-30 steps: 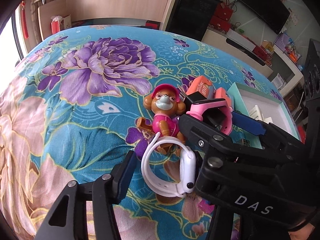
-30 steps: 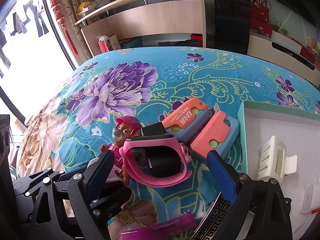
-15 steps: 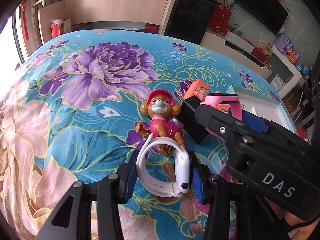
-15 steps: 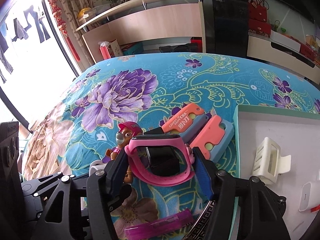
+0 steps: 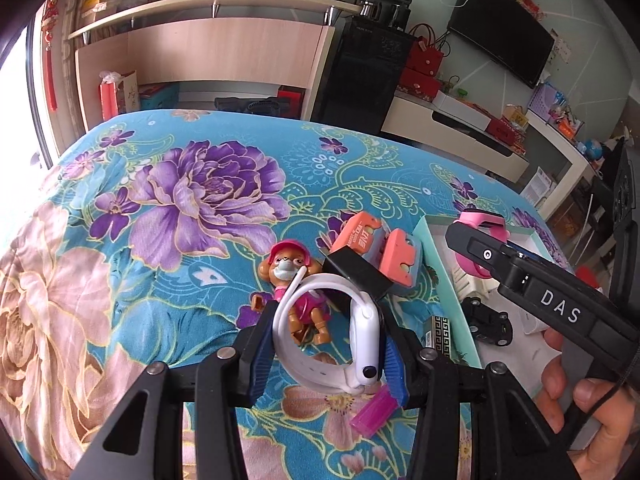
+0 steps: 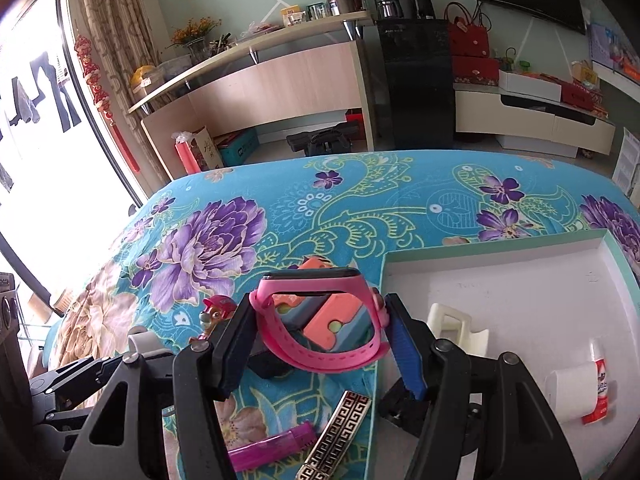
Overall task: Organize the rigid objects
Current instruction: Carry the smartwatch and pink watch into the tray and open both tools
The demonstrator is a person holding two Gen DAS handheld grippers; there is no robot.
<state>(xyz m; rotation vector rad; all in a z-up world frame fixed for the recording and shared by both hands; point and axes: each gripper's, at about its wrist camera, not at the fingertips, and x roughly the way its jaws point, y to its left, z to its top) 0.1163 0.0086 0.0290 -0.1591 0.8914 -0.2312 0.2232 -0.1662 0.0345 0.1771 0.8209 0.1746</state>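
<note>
I read left gripper (image 5: 329, 344) clamped on the white watch (image 5: 320, 332), raised above the toy dog (image 5: 298, 280) | right gripper (image 6: 320, 334) clamped on the pink watch (image 6: 320, 320), held at the left rim of the tray (image 6: 500, 246) | tray holds a white clip (image 6: 456, 326) | table (image 6: 360, 208) bears orange cases (image 5: 376, 244).

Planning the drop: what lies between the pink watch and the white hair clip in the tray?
Only the right gripper's blue finger pad separates the pink watch from the hair clip, in the right wrist view.
</note>
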